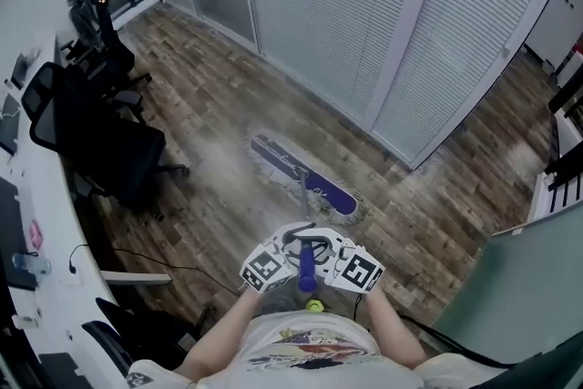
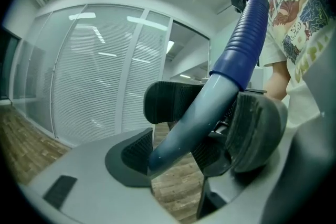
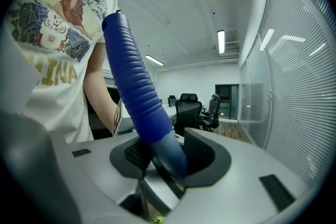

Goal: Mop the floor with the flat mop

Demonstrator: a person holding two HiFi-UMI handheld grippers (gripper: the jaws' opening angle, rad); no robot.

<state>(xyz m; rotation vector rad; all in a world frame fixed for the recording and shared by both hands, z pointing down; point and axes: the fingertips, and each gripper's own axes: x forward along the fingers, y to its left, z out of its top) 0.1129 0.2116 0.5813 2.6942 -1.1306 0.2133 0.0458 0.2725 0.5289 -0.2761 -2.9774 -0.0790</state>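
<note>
Both tools are clamped on the handle (image 1: 307, 266), low centre of the head view. The left gripper (image 2: 189, 141) and the right gripper (image 3: 168, 157) each bite it where blue sleeve meets grey tube.

The mop head (image 1: 304, 179) lies flat on the floor (image 1: 219, 150), mid-frame, near the wall (image 1: 383, 41).

Risks, as we judge them:
- The smooth tube twists in the grip on a hard push.
- The mop head clips the wall base.
- A wide sweep toward frame left catches the chair (image 1: 109, 146) or the cable (image 1: 146, 258).

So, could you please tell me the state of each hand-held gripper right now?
Left hand-held gripper: closed on the mop handle.
Right hand-held gripper: closed on the mop handle.
</note>
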